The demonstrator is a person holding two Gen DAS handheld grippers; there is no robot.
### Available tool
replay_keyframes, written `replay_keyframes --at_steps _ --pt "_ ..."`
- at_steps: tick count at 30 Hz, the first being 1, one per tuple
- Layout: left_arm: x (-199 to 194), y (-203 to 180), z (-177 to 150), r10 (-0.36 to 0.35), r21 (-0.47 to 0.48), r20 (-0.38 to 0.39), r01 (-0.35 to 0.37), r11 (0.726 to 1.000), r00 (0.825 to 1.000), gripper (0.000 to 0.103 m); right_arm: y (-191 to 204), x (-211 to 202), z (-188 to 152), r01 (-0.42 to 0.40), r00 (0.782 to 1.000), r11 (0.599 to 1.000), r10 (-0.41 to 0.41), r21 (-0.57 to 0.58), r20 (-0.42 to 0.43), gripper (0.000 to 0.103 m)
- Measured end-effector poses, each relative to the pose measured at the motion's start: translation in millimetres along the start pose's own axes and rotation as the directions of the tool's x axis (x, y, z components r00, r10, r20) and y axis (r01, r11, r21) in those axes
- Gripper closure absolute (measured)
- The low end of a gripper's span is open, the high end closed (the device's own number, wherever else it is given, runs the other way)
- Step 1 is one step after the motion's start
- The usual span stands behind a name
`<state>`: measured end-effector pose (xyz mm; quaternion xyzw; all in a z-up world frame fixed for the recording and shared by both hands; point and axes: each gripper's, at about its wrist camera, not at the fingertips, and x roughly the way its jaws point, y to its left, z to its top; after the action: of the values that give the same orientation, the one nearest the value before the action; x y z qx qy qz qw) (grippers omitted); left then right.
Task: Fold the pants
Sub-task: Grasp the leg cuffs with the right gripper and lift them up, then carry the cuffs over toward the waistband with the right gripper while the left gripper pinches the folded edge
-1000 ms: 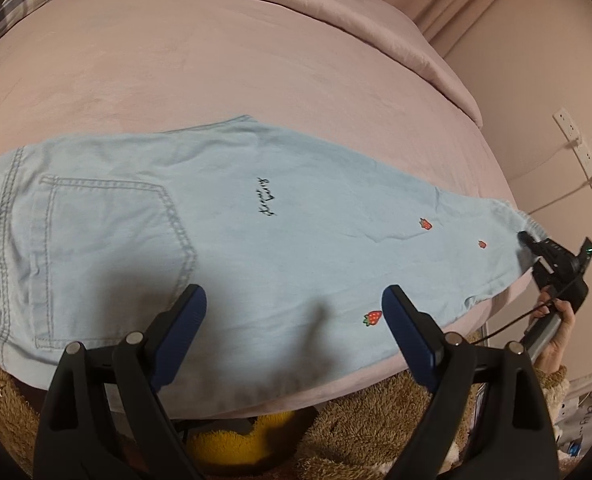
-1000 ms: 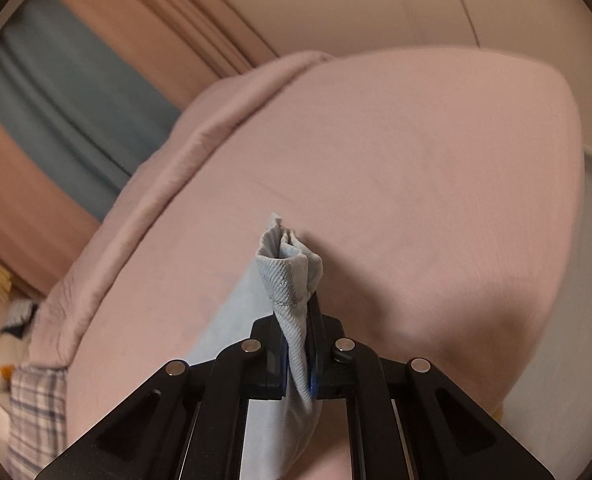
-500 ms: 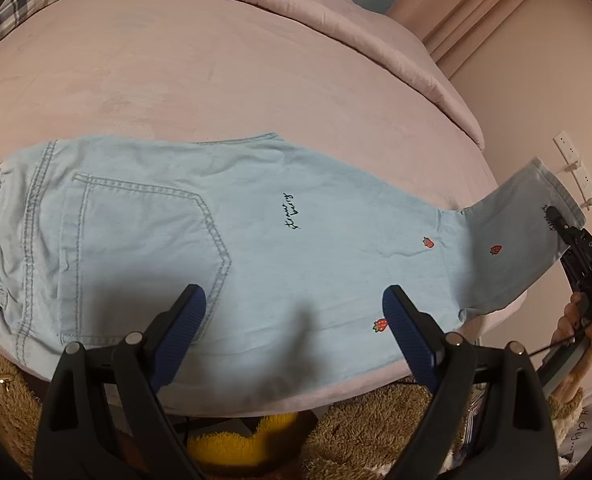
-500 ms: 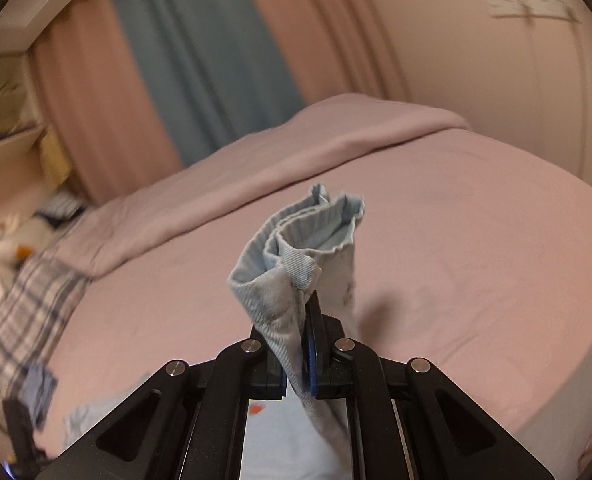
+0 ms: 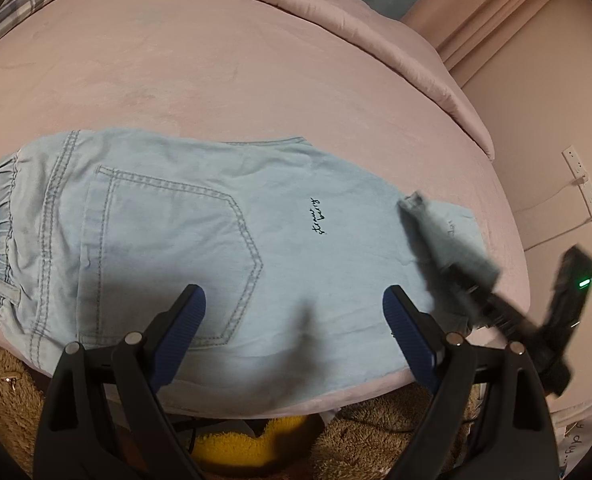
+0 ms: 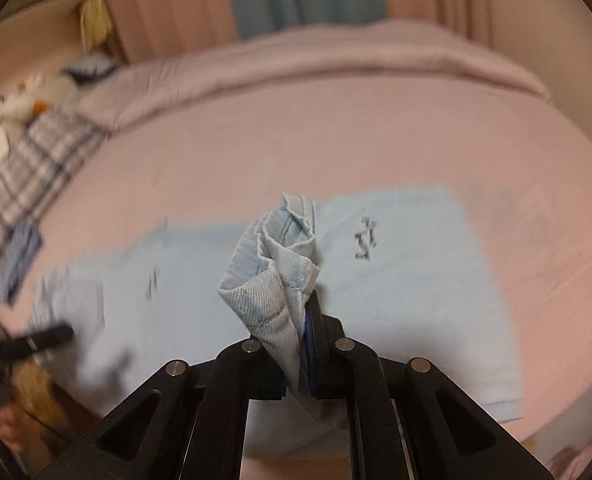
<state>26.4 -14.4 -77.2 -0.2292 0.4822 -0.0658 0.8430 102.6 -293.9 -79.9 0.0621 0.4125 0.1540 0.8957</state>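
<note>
Right gripper [image 6: 301, 344] fingers pinch the jeans [image 5: 168, 232] hem, lifted mid-frame above the bed [image 5: 216, 72]; left gripper [image 5: 294, 320] fingers spread, empty.

The right tongs [image 6: 301, 344], clamped on the pants' [image 5: 184, 232] leg hem [image 6: 280, 264], have carried it from the bed's [image 5: 256, 80] edge back over the leg.

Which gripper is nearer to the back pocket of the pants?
Left. The open left gripper hovers directly over the back pocket. The right gripper, clamped on the leg hem, is off toward the leg end of the pants.
</note>
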Motion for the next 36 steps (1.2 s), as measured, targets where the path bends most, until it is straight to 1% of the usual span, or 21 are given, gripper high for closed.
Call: replay_keyframes --at_steps 2,3,5,7,11,13,14,15,16,18,19,21,23,28,32,33,35,36 --pt "0 1 0 0.0 -0.001 -0.001 0.0 1.0 1.0 0.012 7 16 -8 0.006 0.998 1.0 -0.008 -0.025 -0.063 0.094" --pt "0 2 0 0.0 -0.001 -0.001 0.0 1.0 1.0 0.012 9 24 -12 0.027 0.996 0.999 -0.031 -0.041 -0.088 0.094" --pt "0 2 1 -0.001 0.001 -0.002 0.001 1.0 1.0 0.012 13 30 -15 0.055 0.993 0.996 -0.061 -0.069 -0.096 0.094" --pt "1 3 1 -0.001 0.002 -0.004 0.001 1.0 1.0 0.012 14 26 -11 0.06 0.993 0.995 -0.068 -0.074 -0.099 0.094" --pt "3 5 2 -0.002 0.008 -0.012 0.002 1.0 1.0 0.012 9 11 -2 0.023 0.994 0.998 -0.029 -0.061 -0.107 0.091" --pt "4 4 3 0.0 0.016 -0.015 0.0 1.0 1.0 0.012 10 2 -1 0.002 0.995 0.998 -0.009 -0.063 -0.102 0.078" --pt "5 3 3 0.001 0.019 -0.016 -0.001 1.0 1.0 0.012 7 -6 -1 -0.013 0.996 0.998 0.007 -0.06 -0.091 0.063" --pt "5 3 4 0.003 0.023 -0.016 -0.003 1.0 1.0 0.012 4 -15 -1 -0.036 0.997 0.998 0.032 -0.055 -0.076 0.051" --pt "5 3 4 0.005 0.025 -0.017 -0.005 1.0 1.0 0.012 2 -20 -3 -0.056 0.997 0.997 0.053 -0.047 -0.061 0.049" --pt "6 2 4 0.007 0.03 -0.02 -0.006 1.0 1.0 0.011 -5 -35 -2 -0.087 0.996 0.995 0.086 -0.039 -0.03 0.049" --pt "7 2 4 0.007 0.033 -0.022 -0.007 0.999 1.0 0.011 -9 -39 -1 -0.085 0.996 0.996 0.084 -0.037 -0.015 0.048" --pt "9 -1 3 0.007 0.042 -0.026 -0.006 0.999 1.0 0.011 -18 -41 0 -0.043 0.999 0.999 0.044 -0.024 0.013 0.049" --pt "11 -3 2 0.007 0.051 -0.031 -0.005 0.999 1.0 0.011 -28 -29 -1 0.011 1.0 1.0 -0.011 0.001 -0.003 0.048" --pt "17 -10 2 0.009 0.077 -0.041 -0.006 0.997 0.999 0.011 -34 10 -18 0.064 0.991 0.998 -0.061 0.018 -0.119 0.049" --pt "23 -21 7 0.0 0.112 -0.05 0.005 0.994 0.999 0.011 -27 17 -27 0.112 0.987 0.994 -0.113 -0.012 -0.114 0.049" --pt "25 -26 11 -0.012 0.13 -0.051 0.019 0.991 0.999 0.011 -26 15 -26 0.119 0.986 0.993 -0.121 -0.02 -0.113 0.049" --pt "29 -34 18 -0.048 0.154 -0.056 0.056 0.986 0.997 0.011 -30 9 -24 0.103 0.988 0.995 -0.102 0.007 -0.113 0.049" --pt "33 -39 21 -0.067 0.164 -0.065 0.077 0.983 0.996 0.011 -36 4 -24 0.093 0.991 0.995 -0.089 0.035 -0.1 0.049"
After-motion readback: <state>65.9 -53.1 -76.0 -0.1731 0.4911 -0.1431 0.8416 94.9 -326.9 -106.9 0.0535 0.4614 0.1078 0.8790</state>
